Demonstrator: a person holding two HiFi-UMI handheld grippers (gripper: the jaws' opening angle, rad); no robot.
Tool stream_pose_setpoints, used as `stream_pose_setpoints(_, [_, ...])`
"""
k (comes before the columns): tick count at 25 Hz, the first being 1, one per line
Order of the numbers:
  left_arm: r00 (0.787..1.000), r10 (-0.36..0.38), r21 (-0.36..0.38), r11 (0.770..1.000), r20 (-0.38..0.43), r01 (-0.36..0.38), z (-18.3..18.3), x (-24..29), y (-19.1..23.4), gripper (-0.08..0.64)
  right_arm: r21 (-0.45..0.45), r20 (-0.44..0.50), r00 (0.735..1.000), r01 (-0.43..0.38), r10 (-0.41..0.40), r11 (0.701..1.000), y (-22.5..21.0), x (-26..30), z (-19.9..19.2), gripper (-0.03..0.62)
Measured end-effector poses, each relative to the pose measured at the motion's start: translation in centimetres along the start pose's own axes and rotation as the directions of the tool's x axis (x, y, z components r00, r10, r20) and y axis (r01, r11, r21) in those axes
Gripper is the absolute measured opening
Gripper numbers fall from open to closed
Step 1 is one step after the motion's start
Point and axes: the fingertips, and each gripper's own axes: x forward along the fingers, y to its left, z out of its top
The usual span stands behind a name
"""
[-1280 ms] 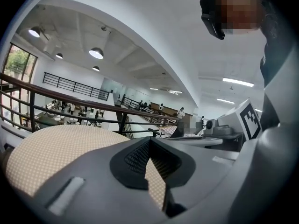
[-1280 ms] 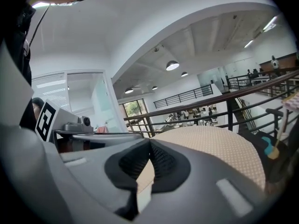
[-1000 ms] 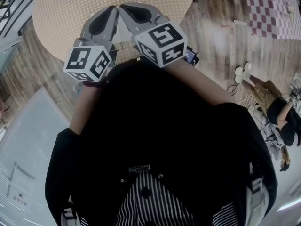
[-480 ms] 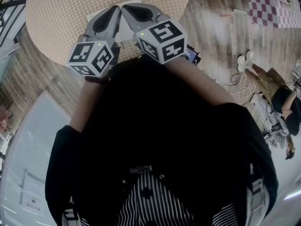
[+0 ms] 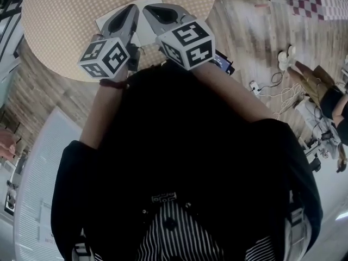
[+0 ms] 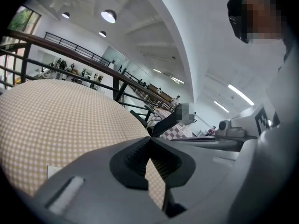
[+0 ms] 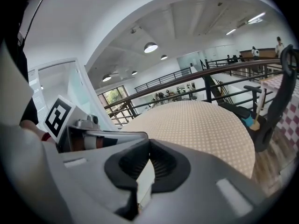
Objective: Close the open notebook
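While near table edge (image 5: 54, 58), notebook (image 5: 111, 16) half-hidden.

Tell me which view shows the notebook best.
Head view: the notebook lies on the round table, partly hidden under the left tool and right tool. Left gripper view catches only a white corner; right gripper view only a white sliver under its tool.

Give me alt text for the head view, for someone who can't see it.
From above, a person in a black top holds the grey left gripper and right gripper side by side, their tips close together over a white open notebook on a round table with a beige dotted cloth.
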Motion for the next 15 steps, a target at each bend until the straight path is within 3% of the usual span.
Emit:
stream_pose_setpoints(7, [0.996, -0.018, 0.033, 0.999, -0.088, 0.021, -3.5, 1.7, 2.7, 0.005, 0.019, -0.084, 0.995, 0.055, -0.054, 0.998, -2.0, 3.3, -4.8, 0.000])
stream_pose_setpoints(12, [0.983, -0.031, -0.027, 0.999, -0.178, 0.026, -6.9, 2.7, 4.5, 0.005, 0.037, -0.147, 0.985, 0.094, -0.088, 0.995, -3.6, 4.4, -7.8, 0.000])
stream_pose_setpoints(15, [0.972, -0.030, -0.026, 0.999, -0.234, 0.025, -9.0, 3.4, 5.4, 0.005, 0.062, -0.186, 0.975, 0.131, -0.118, 0.989, -5.1, 4.8, -9.8, 0.000])
